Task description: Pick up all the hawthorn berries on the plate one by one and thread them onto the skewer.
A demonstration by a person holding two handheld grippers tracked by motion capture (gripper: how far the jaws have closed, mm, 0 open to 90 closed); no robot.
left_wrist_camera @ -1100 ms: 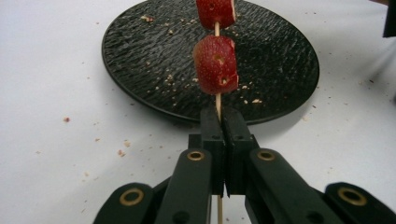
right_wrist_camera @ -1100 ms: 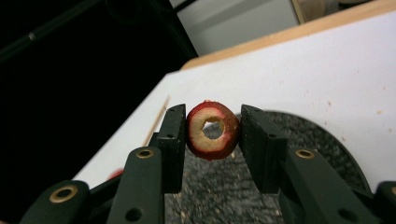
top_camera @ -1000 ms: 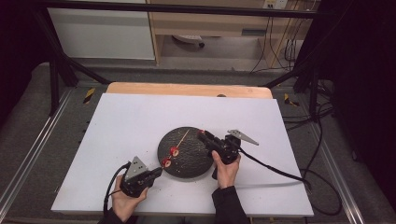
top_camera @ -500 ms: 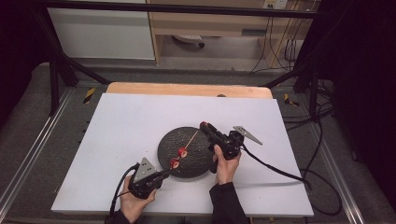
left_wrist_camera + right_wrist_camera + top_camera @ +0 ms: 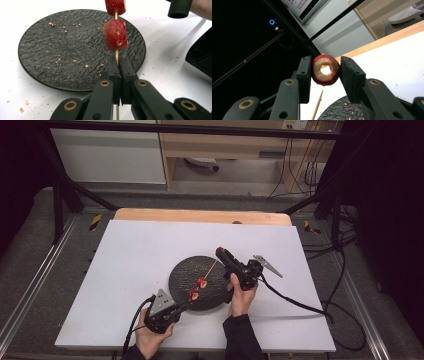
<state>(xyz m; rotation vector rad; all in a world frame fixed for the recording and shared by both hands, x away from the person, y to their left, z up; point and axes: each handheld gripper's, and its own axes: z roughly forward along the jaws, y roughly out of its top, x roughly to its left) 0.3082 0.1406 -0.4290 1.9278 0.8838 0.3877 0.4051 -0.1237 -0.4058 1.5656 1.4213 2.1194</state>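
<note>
Above the round black slate plate (image 5: 200,281), the left gripper (image 5: 184,306) clamps a thin wooden skewer (image 5: 211,268) pointing toward the right gripper (image 5: 220,251), whose jaws pinch a cored red fruit ring (image 5: 326,69).

A white table (image 5: 125,270) stands on grey floor (image 5: 30,245), with a wooden cabinet (image 5: 225,145) behind.

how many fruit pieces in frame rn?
3. Two red pieces sit threaded on the skewer above the black plate: lower piece, upper piece. A third, a cored ring, is clamped in the right gripper. More could be hidden.
</note>
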